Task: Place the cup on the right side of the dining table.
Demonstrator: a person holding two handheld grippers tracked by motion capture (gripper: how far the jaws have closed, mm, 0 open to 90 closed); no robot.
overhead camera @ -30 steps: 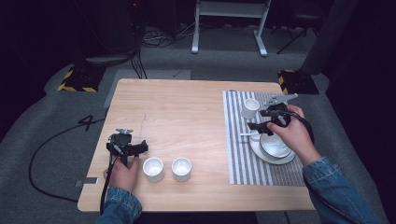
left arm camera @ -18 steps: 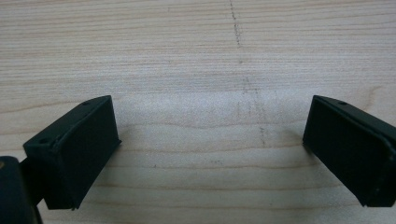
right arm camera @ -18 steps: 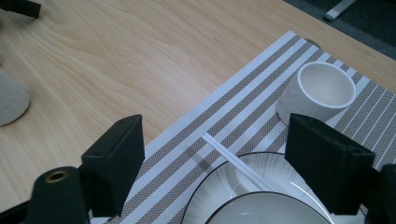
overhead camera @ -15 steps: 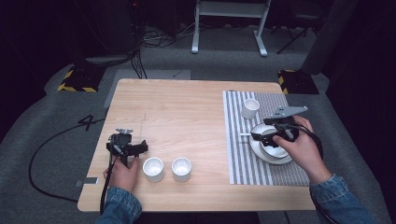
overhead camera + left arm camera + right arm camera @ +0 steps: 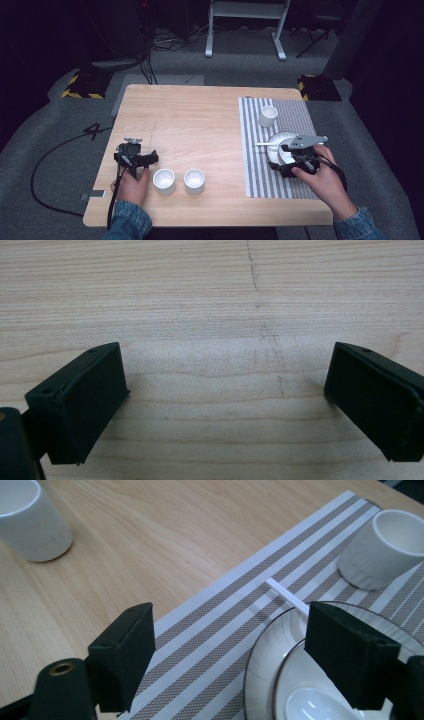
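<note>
White spoon (image 5: 286, 594) half hidden behind open right tool (image 5: 245, 645); left tool (image 5: 225, 390) open too.

A white plate (image 5: 278, 141) with a thin dark line round its rim lies flat on the striped placemat (image 5: 257, 165) at the right side of the worktop (image 5: 200, 120). A smaller white dish (image 5: 320, 700) sits nested on it, and a slim white stick-like handle (image 5: 264, 144) pokes out over the plate's left rim. A small white cup (image 5: 268, 116) stands upright just beyond the plate, on the same mat.
</note>
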